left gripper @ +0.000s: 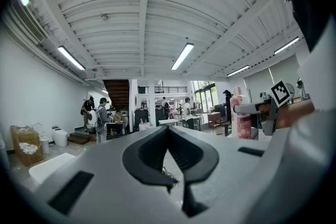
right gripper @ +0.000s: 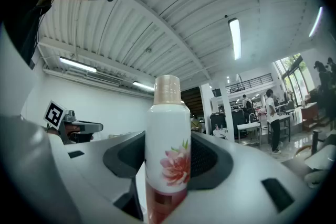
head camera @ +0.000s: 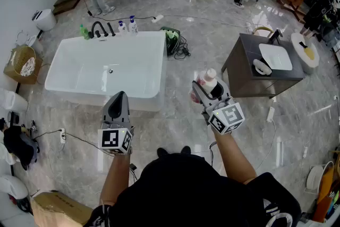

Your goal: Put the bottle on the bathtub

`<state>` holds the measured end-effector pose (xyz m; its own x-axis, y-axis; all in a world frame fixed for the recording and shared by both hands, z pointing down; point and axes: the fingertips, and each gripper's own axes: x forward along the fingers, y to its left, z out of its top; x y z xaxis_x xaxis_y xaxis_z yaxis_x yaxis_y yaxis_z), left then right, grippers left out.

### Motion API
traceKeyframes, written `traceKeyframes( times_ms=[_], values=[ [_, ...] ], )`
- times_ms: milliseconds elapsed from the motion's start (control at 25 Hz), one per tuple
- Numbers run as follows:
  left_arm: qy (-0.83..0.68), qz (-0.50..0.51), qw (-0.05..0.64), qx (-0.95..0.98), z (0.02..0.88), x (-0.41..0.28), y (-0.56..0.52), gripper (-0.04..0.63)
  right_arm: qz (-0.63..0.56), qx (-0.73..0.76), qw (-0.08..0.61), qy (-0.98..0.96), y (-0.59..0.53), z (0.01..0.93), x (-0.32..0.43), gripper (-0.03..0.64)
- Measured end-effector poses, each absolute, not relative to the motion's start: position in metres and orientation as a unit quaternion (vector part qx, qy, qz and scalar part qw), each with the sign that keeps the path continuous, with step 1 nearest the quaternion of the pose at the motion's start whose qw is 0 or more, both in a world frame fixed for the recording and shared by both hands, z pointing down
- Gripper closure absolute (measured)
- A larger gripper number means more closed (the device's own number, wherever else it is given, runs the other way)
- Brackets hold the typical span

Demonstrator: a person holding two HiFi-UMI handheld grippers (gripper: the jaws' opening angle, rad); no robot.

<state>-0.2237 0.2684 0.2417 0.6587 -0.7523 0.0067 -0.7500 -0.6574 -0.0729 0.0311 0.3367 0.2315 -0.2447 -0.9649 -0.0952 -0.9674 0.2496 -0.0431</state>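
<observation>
My right gripper (head camera: 210, 92) is shut on a white bottle (head camera: 209, 80) with a pink flower print and a beige cap, held upright over the marble floor to the right of the white bathtub (head camera: 79, 80). In the right gripper view the bottle (right gripper: 169, 144) stands between the jaws of the right gripper (right gripper: 168, 168). My left gripper (head camera: 118, 99) hovers at the tub's near right corner, jaws together and empty. In the left gripper view the left gripper (left gripper: 168, 131) is shut, and the bottle (left gripper: 242, 119) shows at the right.
Several small bottles (head camera: 126, 25) and a black faucet (head camera: 98, 28) line the tub's far rim. A green bundle with cables (head camera: 173, 40) lies beside the tub. A grey vanity with a sink (head camera: 268, 64) stands to the right. People stand at the back of the room.
</observation>
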Motion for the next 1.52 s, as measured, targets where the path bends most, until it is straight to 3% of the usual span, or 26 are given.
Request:
traceKeyframes(
  times_ms=[800, 1520],
  values=[
    [0.412, -0.011, 0.031, -0.911, 0.241, -0.199, 0.283, 0.586, 0.007, -0.594, 0.064, 0.802, 0.36, 0.232, 0.056, 0.387],
    [0.395, -0.012, 0.031, -0.918, 0.255, -0.114, 0.256, 0.586, 0.011, -0.598, 0.045, 0.8, 0.349, 0.242, 0.132, 0.388]
  ],
)
